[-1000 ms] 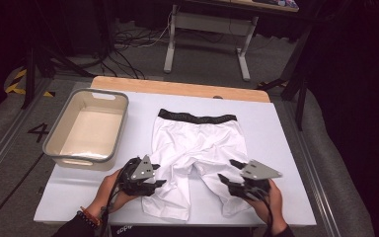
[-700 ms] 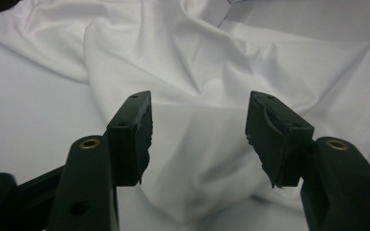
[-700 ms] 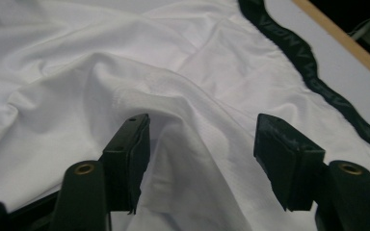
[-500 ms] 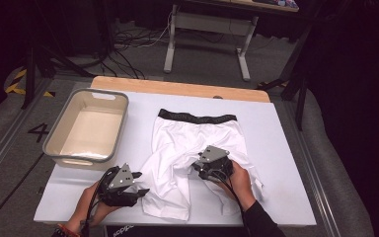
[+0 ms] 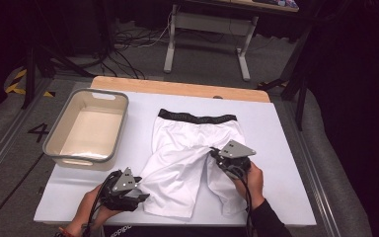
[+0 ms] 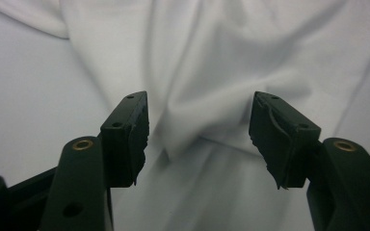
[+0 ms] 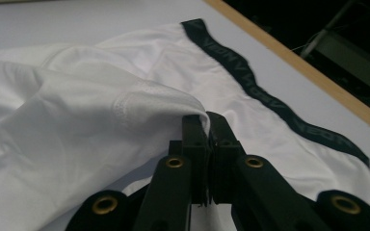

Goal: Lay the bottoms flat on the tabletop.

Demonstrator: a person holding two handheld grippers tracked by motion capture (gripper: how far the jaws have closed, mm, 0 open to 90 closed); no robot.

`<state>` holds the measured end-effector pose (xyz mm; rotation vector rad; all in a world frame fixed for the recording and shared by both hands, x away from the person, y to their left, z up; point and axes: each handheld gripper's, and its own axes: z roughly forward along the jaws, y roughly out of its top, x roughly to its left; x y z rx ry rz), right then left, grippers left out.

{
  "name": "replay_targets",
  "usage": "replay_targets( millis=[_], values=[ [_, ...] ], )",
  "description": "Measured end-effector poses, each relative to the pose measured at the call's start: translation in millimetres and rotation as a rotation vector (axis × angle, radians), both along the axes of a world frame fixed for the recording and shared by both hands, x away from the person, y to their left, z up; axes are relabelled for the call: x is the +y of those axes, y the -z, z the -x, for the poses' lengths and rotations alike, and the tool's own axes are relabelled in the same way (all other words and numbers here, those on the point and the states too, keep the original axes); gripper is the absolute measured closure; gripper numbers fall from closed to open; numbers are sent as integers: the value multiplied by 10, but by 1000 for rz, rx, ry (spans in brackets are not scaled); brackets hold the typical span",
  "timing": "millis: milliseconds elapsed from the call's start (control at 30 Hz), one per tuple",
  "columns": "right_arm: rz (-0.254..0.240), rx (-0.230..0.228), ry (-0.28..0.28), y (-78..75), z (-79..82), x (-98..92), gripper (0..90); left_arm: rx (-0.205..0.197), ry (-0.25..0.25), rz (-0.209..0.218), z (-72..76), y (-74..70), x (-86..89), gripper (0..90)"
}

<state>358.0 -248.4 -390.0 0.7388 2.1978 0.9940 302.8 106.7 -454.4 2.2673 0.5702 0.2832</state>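
White shorts (image 5: 192, 143) with a black waistband (image 5: 197, 117) lie flat on the white table, legs toward me. My right gripper (image 5: 213, 154) is at the crotch, where its jaws have just closed on a raised fold of the white fabric (image 7: 101, 120). In the right gripper view the right gripper (image 7: 207, 120) pinches that fold, with the waistband (image 7: 270, 101) beyond. My left gripper (image 5: 142, 190) sits at the outer edge of the left leg. Its jaws have been opening a little and stand apart, so the left gripper (image 6: 200, 125) is open over wrinkled cloth (image 6: 212, 57) without pressing it.
A beige bin (image 5: 59, 153) with grey rim stands at the table's left. A wooden strip (image 5: 177, 88) runs along the far edge. Bare tabletop (image 5: 286, 148) lies right of the shorts. Desk legs and cables are on the floor beyond.
My right gripper moved from the right leg's outer side inward to the crotch and shut on a fold. My left gripper slid toward the near left corner. The left leg is more wrinkled.
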Motion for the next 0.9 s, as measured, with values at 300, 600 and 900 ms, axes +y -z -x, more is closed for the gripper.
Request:
replay_targets(
  millis=[300,600,900],
  values=[
    [-37,18,102,-3,-95,-310,871,10,33,5,10,11,-94,398],
    [-30,17,180,44,-169,-450,876,41,77,-4,-48,47,-275,388],
    [-53,36,185,66,-193,-506,876,57,98,-35,-210,80,-475,395]
  ],
)
